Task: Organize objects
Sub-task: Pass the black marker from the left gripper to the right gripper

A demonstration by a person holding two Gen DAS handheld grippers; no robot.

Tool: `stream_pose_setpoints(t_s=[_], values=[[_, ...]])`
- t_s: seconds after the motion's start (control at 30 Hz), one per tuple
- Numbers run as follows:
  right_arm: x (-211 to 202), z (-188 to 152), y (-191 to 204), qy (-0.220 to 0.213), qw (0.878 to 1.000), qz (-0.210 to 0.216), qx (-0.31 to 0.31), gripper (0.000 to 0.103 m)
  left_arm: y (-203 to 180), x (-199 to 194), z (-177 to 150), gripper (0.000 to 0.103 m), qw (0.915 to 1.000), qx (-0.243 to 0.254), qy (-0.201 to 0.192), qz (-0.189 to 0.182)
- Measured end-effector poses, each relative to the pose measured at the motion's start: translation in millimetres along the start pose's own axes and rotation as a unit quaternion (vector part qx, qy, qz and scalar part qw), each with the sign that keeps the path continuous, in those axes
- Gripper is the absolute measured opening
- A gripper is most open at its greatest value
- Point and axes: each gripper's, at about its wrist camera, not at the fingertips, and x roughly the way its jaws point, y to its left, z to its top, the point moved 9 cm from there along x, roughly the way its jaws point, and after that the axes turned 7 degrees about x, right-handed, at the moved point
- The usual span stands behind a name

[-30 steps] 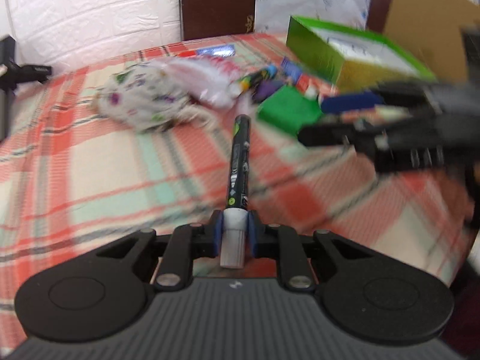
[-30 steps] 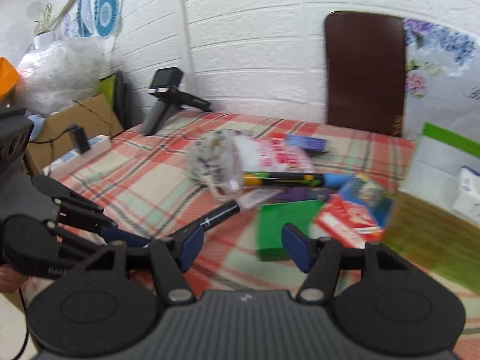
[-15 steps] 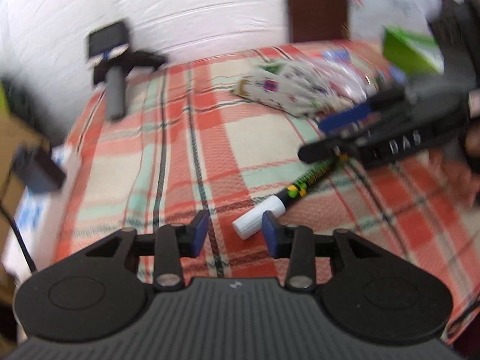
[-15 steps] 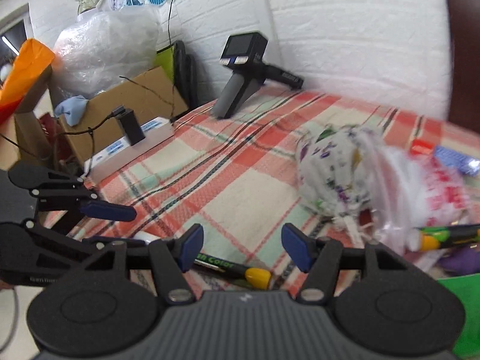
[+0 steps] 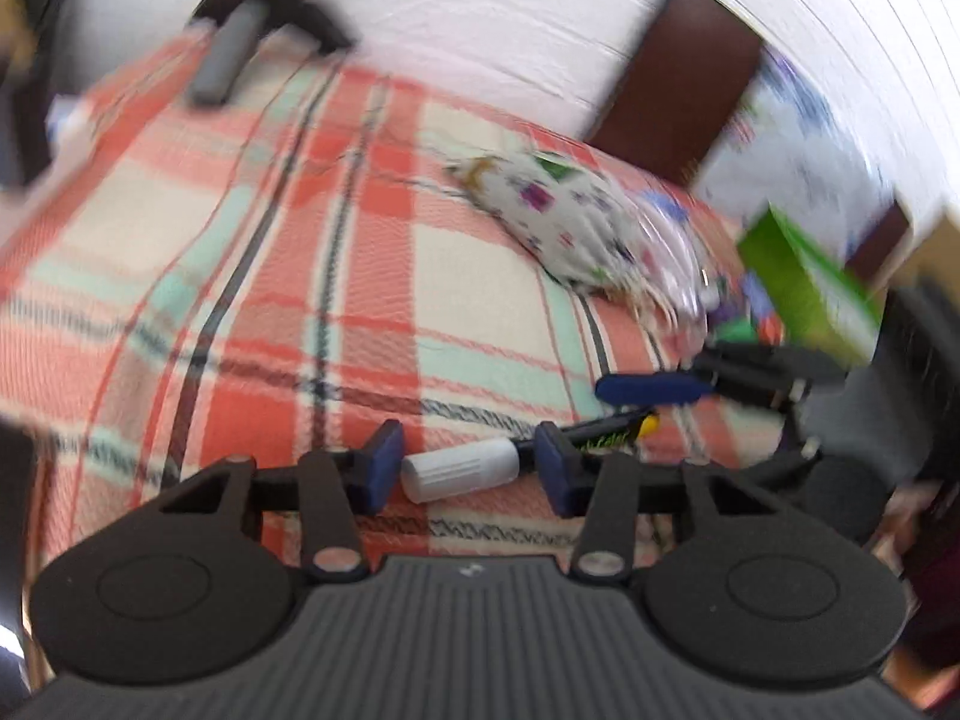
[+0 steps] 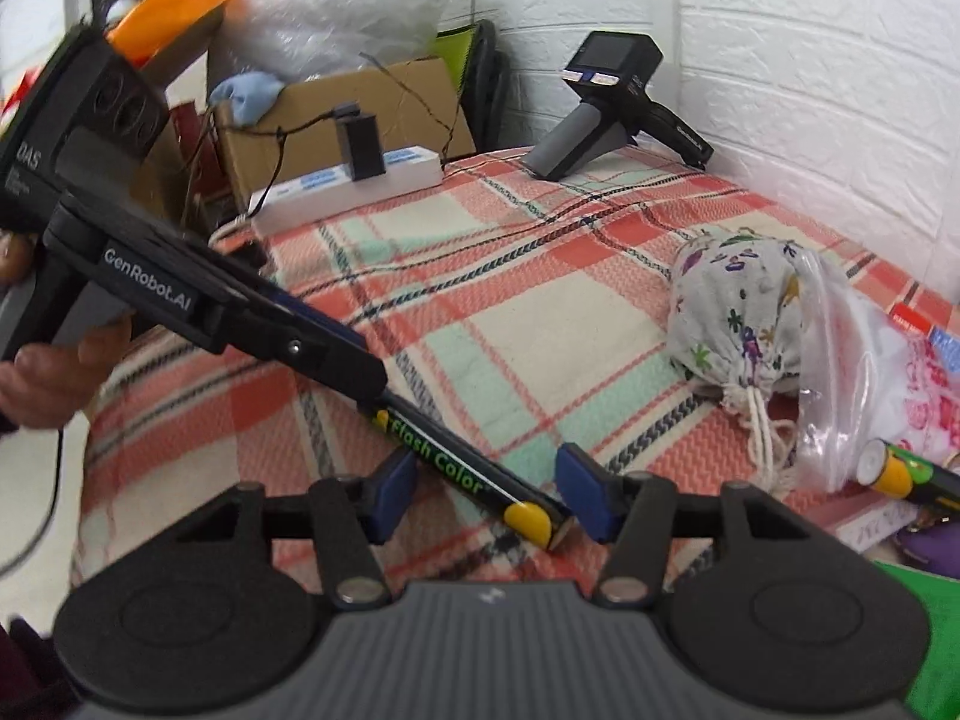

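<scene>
A black "Flash Color" marker with a white cap and a yellow end lies on the plaid cloth. My left gripper straddles the cap; its jaws are opening and small gaps show on both sides of the cap. My right gripper straddles the yellow end; its jaws are closing around it, and I see no pad pressing. Each gripper shows in the other's view: the left gripper reaches in from the left, and the right gripper's blue finger sits just beyond the marker.
A floral drawstring pouch and a plastic bag lie to the right, with a second marker below them. A green box stands far right. A power strip and a black handheld device sit at the cloth's far edge.
My left gripper let go of the marker, which now lies crosswise between its jaws. My right gripper swung left over the yellow end and its jaws narrowed.
</scene>
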Motion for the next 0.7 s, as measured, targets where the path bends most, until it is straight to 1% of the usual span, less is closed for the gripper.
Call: stream_pose_setpoints(t_s=[0.03, 0.07, 0.1, 0.17, 0.2, 0.23, 0.27, 0.3, 0.33, 0.37, 0.47, 0.5, 0.6, 0.63, 0.7], values=[[-3.1, -2.8, 1.1, -0.001, 1.000, -0.003, -0.008, 0.047, -10.6, -1.2, -2.7, 0.058, 0.9990, 0.045, -0.002, 0.006], [-7.3, -6.1, 1.8, -0.002, 1.000, -0.005, -0.016, 0.045, -22.0, -1.9, -7.0, 0.062, 0.9953, 0.096, -0.002, 0.012], [-11.2, -9.5, 2.8, -0.001, 1.000, -0.007, -0.023, 0.043, -33.3, -1.2, -11.7, 0.063, 0.9894, 0.144, -0.002, 0.022], [-19.2, -16.2, 3.6, 0.000, 0.999, -0.015, -0.038, 0.042, -51.8, 4.9, -22.3, 0.061, 0.9723, 0.229, 0.007, 0.044], [-23.3, -19.8, 3.8, 0.002, 0.999, -0.020, -0.042, 0.039, -56.4, 5.0, -22.4, 0.055, 0.9655, 0.255, -0.001, 0.051], [-27.6, -23.1, 4.3, 0.004, 0.999, -0.026, -0.046, 0.037, -60.7, 6.3, -20.5, 0.046, 0.9628, 0.265, -0.001, 0.053], [-33.5, -27.1, 4.1, 0.006, 0.998, -0.033, -0.052, 0.036, -62.7, 8.4, -16.5, 0.044, 0.9639, 0.262, 0.004, 0.046], [-40.1, -31.9, 4.6, 0.007, 0.997, -0.044, -0.060, 0.034, -67.4, 9.9, -13.8, 0.044, 0.9666, 0.255, 0.010, 0.027], [-48.7, -36.7, 3.5, 0.007, 0.996, -0.059, -0.068, 0.033, -75.8, 12.5, -12.2, 0.044, 0.9669, 0.255, 0.012, 0.011], [-56.2, -41.9, 2.2, 0.008, 0.994, -0.073, -0.075, 0.032, -88.3, 15.6, -12.6, 0.044, 0.9633, 0.268, 0.010, 0.003], [-85.6, -66.5, -8.4, 0.016, 0.989, -0.118, -0.090, 0.030, -130.5, 27.4, -17.1, 0.044, 0.9434, 0.331, -0.003, -0.010], [-96.6, -75.8, -14.2, 0.017, 0.986, -0.135, -0.091, 0.029, -145.8, 32.6, -16.1, 0.044, 0.9382, 0.346, -0.007, -0.017], [-132.3, -100.9, -36.8, 0.021, 0.981, -0.181, -0.065, 0.029, -194.0, 46.6, -14.8, 0.044, 0.9270, 0.371, -0.010, -0.053], [-144.7, -109.9, -45.3, 0.022, 0.979, -0.195, -0.054, 0.029, -210.9, 51.4, -14.3, 0.044, 0.9216, 0.383, -0.010, -0.065], [-169.5, -129.3, -62.7, 0.028, 0.974, -0.223, -0.033, 0.029, -247.1, 59.4, -15.9, 0.043, 0.9064, 0.413, -0.015, -0.086]])
